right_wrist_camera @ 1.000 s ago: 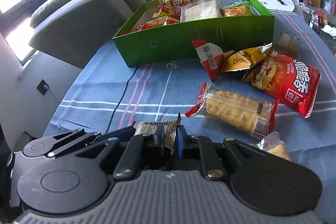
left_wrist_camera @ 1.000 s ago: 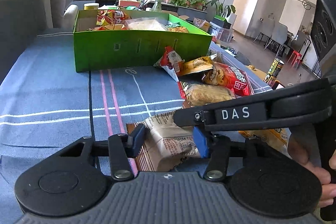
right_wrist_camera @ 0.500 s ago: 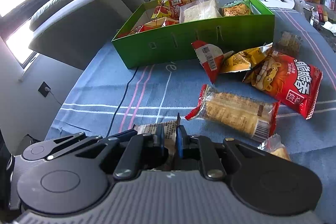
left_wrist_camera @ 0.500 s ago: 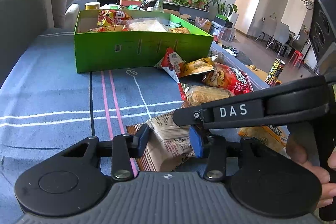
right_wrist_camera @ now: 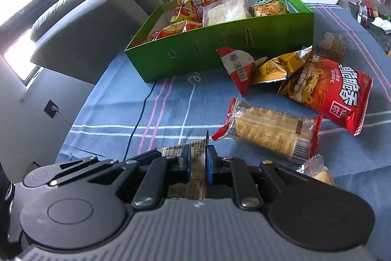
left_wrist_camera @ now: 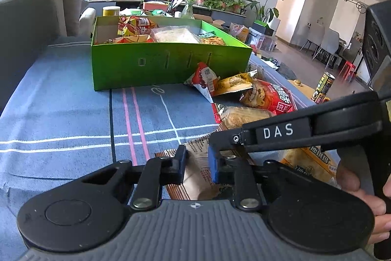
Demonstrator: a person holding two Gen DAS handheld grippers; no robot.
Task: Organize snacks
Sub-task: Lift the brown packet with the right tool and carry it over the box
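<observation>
A brown printed snack packet (left_wrist_camera: 196, 166) lies on the blue cloth at the near edge. My left gripper (left_wrist_camera: 197, 163) has closed its jaws on the packet's sides. My right gripper (right_wrist_camera: 198, 163) is shut on the same packet (right_wrist_camera: 195, 155) and crosses the left wrist view as a black arm marked DAS (left_wrist_camera: 278, 132). The green box (left_wrist_camera: 168, 60) with several snacks inside stands further back, also in the right wrist view (right_wrist_camera: 220, 45).
Loose snacks lie to the right of the box: a red packet (right_wrist_camera: 237, 67), a yellow packet (right_wrist_camera: 271, 69), a red lion bag (right_wrist_camera: 330, 89), a clear-wrapped biscuit pack (right_wrist_camera: 268, 132). A grey sofa (right_wrist_camera: 85, 16) stands left of the table. A can (left_wrist_camera: 322, 87) stands far right.
My left gripper's jaws have narrowed onto the brown packet. The right gripper has kept its hold; both views have shifted slightly.
</observation>
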